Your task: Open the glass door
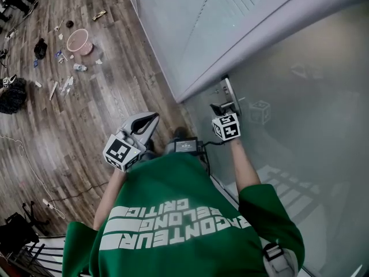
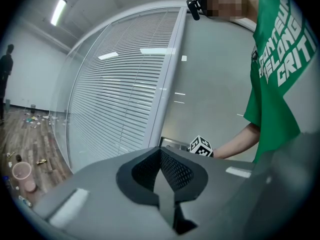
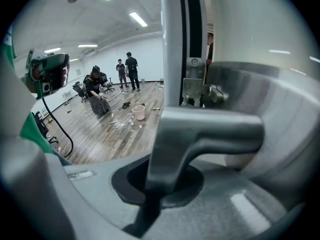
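Logging the scene from left to right.

Far left: wood-plank floor, matt brown grain, with small litter scattered around a round pink bucket.

Nearer me: left gripper.
- Smooth grey moulded shell with a teardrop outline. Its black-and-white marker cube sits at the rear.
- In its own view the two jaws meet along a centre seam. The dark, mesh-textured hollow between them holds nothing.
- My left forearm reaches forward from the green shirt. The gripper is held roughly level in free air, well apart from the door.
- Beyond its tips is a glass wall with white horizontal slat blinds and a pale metal post.

Right of centre: right gripper.
- It tilts steeply down, with my bare right forearm extended to it.
- The jaws are closed around the door handle, a brushed-metal lever with a flat, rounded bar and a curved neck.
- The neck sits in the dark hollow between the jaws, with the pads against it.
- The handle is mounted on a narrow metal plate at the left edge of the glass door.

Door pane: frosted, smooth and grey-green, faintly reflecting the gripper cube. It fills the right of the head view and is bounded on its far side by a pale, rounded frame bar.
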Demonstrator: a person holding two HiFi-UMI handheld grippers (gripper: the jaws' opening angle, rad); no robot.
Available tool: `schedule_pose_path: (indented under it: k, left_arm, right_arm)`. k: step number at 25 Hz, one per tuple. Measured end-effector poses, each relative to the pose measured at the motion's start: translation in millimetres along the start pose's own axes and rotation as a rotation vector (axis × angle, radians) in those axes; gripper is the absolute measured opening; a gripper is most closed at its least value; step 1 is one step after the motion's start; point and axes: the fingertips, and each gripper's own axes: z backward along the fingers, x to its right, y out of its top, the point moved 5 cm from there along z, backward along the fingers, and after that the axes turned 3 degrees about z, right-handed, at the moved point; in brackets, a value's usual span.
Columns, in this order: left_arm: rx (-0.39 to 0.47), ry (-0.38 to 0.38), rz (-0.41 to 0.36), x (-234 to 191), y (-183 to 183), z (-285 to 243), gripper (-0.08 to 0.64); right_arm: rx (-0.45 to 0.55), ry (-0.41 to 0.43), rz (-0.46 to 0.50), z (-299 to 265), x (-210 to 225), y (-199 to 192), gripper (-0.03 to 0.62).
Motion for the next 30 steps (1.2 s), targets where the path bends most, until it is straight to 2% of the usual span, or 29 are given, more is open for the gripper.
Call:
schedule_pose_path:
  k: [6, 12, 16, 20, 24, 30]
  left_arm:
    - [0.001, -0.009, 0.0, 2.5, -2.0, -0.6, 0.015]
    - [-0.01, -0.044, -0.035, 6.5, -4.5, -24.1, 0.015]
    - [-0.013, -0.064, -0.049, 15.4, 1.4, -38.0, 0.015]
    - [-0.035, -0.09, -0.074, 24.2, 3.7, -73.7, 0.015]
    - [-0.048, -0.12, -0.08, 29.8, -8.8, -83.8, 0.015]
    - [-0.048, -0.158, -0.098, 51.6, -0.1, -114.2, 0.015]
  right_arm:
    - [-0.015, -0.008, -0.021, -3.5, 11.6, -0.3, -0.006]
    - [-0.028, -0.009, -0.051, -12.8, 32.6, -5.5, -0.006]
    - [-0.123, -0.022, -0.073, -6.2, 44.9, -10.2, -0.006]
    - [-0.267, -0.017, -0.065, -3.0, 73.3, -13.8, -0.006]
    - [-0.43, -0.026, -0.066, 5.9, 77.8, -20.5, -0.006]
    - [-0.422, -0.02, -0.135, 13.9, 101.0, -17.8, -0.006]
